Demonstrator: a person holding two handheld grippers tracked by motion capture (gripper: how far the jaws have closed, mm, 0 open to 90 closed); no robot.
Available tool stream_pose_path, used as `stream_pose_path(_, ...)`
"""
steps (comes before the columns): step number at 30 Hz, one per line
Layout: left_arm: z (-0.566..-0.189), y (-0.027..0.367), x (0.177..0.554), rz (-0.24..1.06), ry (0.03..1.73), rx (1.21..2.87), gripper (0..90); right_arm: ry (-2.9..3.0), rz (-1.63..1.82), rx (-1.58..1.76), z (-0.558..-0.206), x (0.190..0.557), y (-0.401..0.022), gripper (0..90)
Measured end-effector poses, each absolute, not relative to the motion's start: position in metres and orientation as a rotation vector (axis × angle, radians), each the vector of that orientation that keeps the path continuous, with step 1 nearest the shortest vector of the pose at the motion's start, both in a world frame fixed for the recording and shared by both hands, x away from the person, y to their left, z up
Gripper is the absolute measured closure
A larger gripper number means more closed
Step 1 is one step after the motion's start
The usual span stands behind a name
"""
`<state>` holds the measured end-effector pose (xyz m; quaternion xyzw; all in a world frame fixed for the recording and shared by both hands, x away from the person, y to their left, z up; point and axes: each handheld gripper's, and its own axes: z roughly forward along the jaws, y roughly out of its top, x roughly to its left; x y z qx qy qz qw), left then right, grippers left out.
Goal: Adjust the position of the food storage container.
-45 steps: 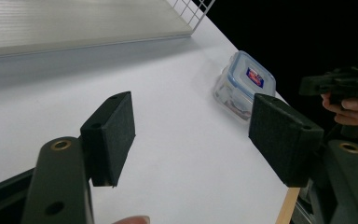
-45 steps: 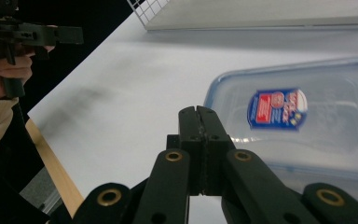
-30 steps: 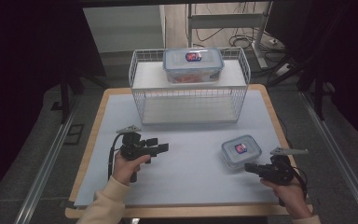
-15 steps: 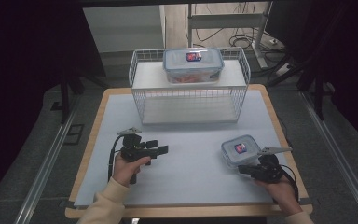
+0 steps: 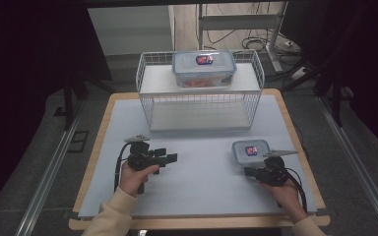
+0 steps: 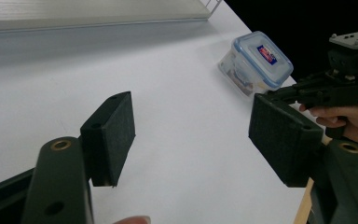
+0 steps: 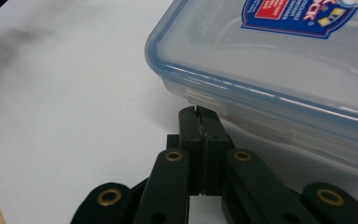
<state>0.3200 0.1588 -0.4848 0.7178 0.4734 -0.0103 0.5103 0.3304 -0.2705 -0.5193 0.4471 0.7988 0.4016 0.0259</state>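
Table (image 5: 197, 162) topped with white sheet, dark room around it.

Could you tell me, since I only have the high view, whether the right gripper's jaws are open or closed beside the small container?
Observer: In the right gripper view, the right gripper has its jaws pressed flat together with nothing between them.
Operator: Thank you. Are the tips touching the small container?
Observer: They sit right at the lower side wall of the small container, under the lid's blue rim; actual contact I cannot tell.
Operator: And are the left jaws holding anything?
Observer: No. In the left gripper view, the left gripper stands wide open over the bare white table.
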Motion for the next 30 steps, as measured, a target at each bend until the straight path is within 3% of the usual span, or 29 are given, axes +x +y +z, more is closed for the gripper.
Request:
stream_pose_path(10, -0.483, 0.163, 0.32, -0.017, 1.15, 1.716, 30.9, 2.381, 1.368, 1.343, -0.488, 0.316, -0.292, 89.8)
stream_pose_path(15, -0.484, 0.161, 0.32, -0.011, 1.15, 1.718, 31.0, 2.285, 1.378, 1.37, -0.469, 0.333, -0.322, 89.7)
stream_pose_path(22, -0.485, 0.16, 0.319, 0.001, 1.153, 1.734, 30.9, 2.161, 1.333, 1.481, -0.472, 0.367, -0.349, 89.8)
stream_pose_path(30, -0.487, 0.163, 0.319, -0.006, 1.167, 1.728, 30.8, 2.191, 1.19, 1.621, -0.506, 0.399, -0.363, 89.8)
